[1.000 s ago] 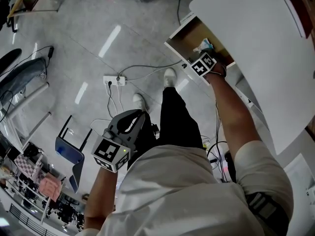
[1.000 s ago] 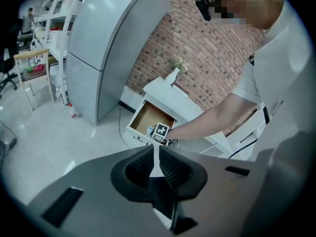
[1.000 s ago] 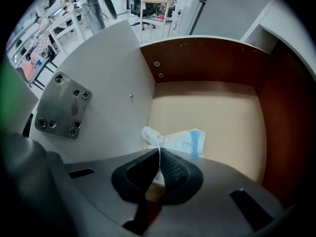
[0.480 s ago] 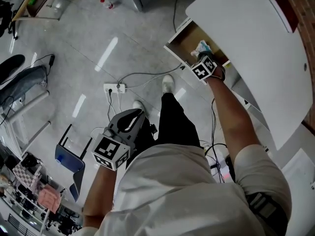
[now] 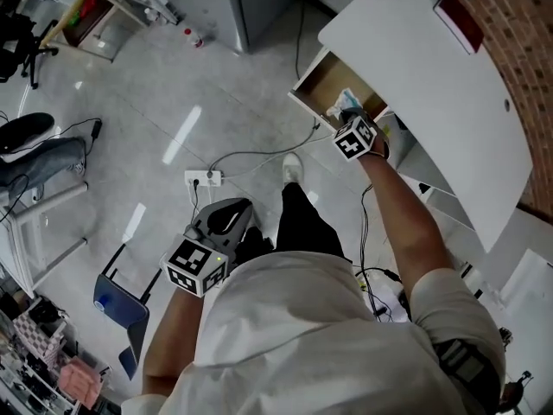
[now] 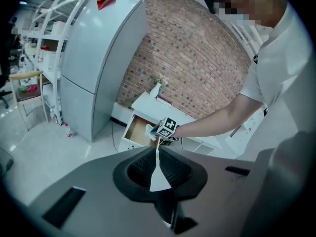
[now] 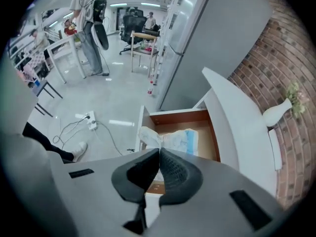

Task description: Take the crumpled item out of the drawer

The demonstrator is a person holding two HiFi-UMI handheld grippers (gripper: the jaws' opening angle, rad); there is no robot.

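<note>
The left tongs (image 6: 158,148) hung at the person's left side, far from the furniture. Their jaws were together, with only a sliver of light below the tips and nothing between them. They had no part in this step.

To the right, the drawer (image 7: 180,116) stood pulled out from under the white worktop (image 7: 237,117). The crumpled item (image 7: 177,138), a pale wad with blue print, was over the drawer's open box. Its long axis seemed to run from the drawer's front panel back toward the worktop. Its white front end bulged across the front panel's top edge, which suggested it was already partly raised rather than lying flat on the drawer floor.

The right tongs (image 7: 160,150) were directly above that front end, with the jaws pressed together at the tips. The wad's edge met them there, so they appeared to be pinching it, though the contact itself was small in the view. From the tongs, the rest of the crumpled item trailed away to the far right, deeper into the drawer. The right arm was plainly the nearer one. A lift would probably need to go up and back toward the person, so the trailing end could clear the worktop's edge.
</note>
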